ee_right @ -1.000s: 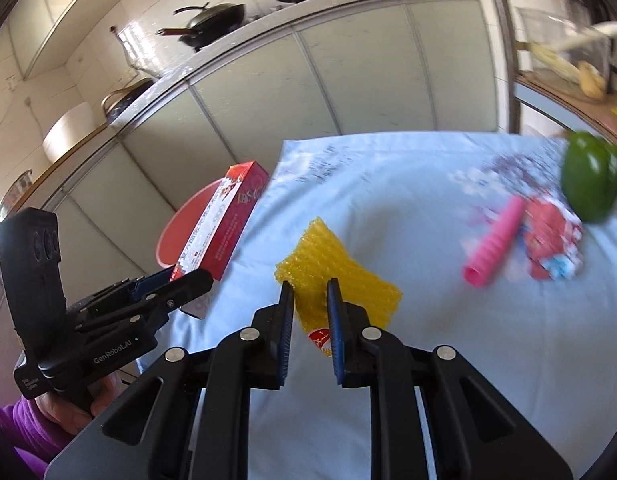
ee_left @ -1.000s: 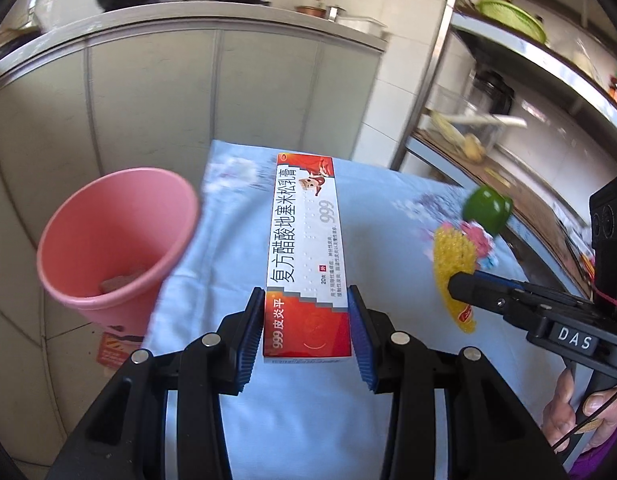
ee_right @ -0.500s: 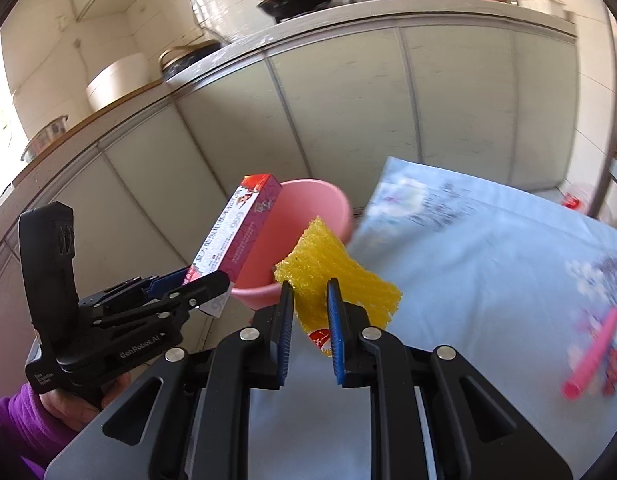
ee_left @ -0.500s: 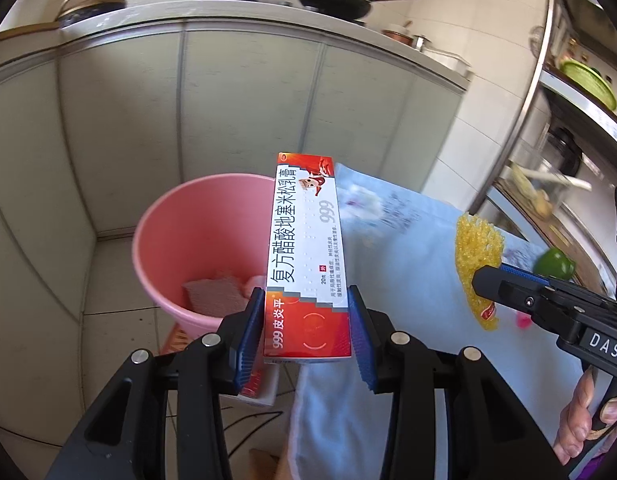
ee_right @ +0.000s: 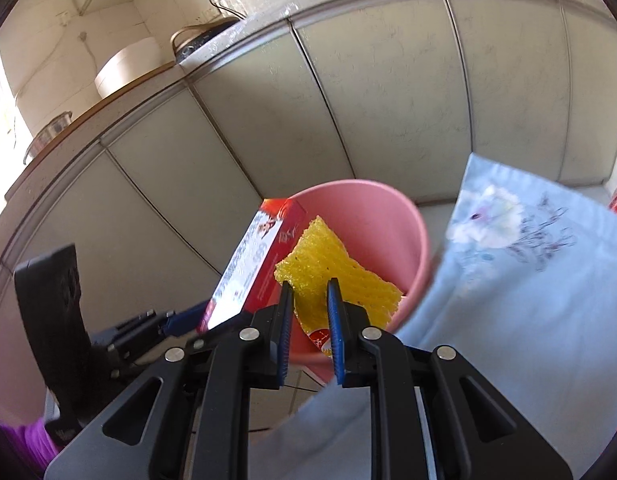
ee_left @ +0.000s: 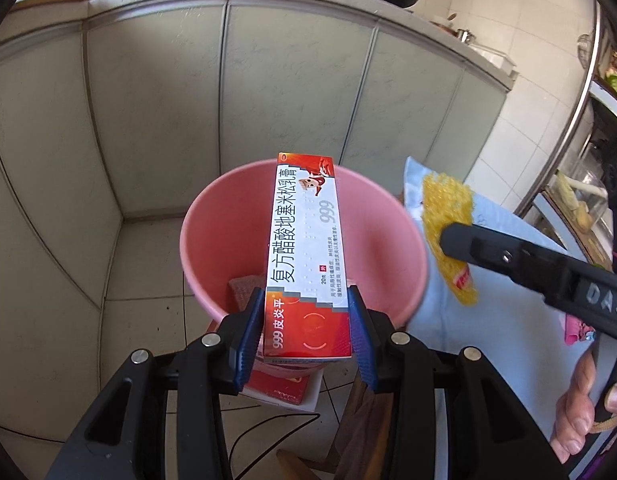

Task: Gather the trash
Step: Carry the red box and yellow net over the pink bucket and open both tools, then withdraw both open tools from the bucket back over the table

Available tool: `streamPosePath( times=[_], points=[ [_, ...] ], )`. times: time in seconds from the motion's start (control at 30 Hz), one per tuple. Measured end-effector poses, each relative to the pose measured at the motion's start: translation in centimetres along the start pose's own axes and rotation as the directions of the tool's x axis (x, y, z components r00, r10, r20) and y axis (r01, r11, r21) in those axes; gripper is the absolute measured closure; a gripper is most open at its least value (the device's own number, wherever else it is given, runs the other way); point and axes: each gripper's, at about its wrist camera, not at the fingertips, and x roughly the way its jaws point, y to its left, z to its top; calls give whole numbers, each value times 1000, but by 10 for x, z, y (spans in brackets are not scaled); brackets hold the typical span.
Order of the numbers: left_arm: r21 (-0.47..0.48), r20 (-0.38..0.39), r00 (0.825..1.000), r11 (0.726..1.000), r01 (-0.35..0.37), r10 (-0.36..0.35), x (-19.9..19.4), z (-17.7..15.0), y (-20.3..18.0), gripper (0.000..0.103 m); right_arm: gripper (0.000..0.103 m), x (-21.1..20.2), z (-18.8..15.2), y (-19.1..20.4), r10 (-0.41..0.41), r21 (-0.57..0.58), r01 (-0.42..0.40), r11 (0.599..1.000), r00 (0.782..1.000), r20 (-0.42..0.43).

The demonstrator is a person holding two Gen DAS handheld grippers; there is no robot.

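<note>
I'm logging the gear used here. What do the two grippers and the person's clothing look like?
Both the left gripper and the right gripper are black plastic with blue ribbed pads and silver bolts. The right gripper's side reads "DAS". A purple sleeve shows at one wrist.

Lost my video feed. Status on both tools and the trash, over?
Left tool shut on red-and-white cardboard box, over pink plastic bucket. Right tool shut on yellow foam net wrapper, at bucket rim. Nothing blocking the bucket mouth.

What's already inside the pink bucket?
In the pink bucket, one brownish, sponge-like piece lies at the bottom. The held ointment box covers the rest of the bottom.
</note>
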Motion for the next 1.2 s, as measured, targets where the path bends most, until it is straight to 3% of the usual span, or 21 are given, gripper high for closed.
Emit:
streamPosePath(
  times=[0.3,0.6,1.2],
  points=[
    [-13,-38,999,1000,-18,18,18,0,12,62,85,38,2,-18,24,81,-21,996,999,-44],
    [-43,-48,999,999,-14,12,20,0,13,61,72,43,2,-27,9,117,-1,993,998,-69],
    [8,29,999,1000,15,-15,-26,3,-23,59,71,-37,-29,-11,-94,25,93,995,995,44]
  ],
)
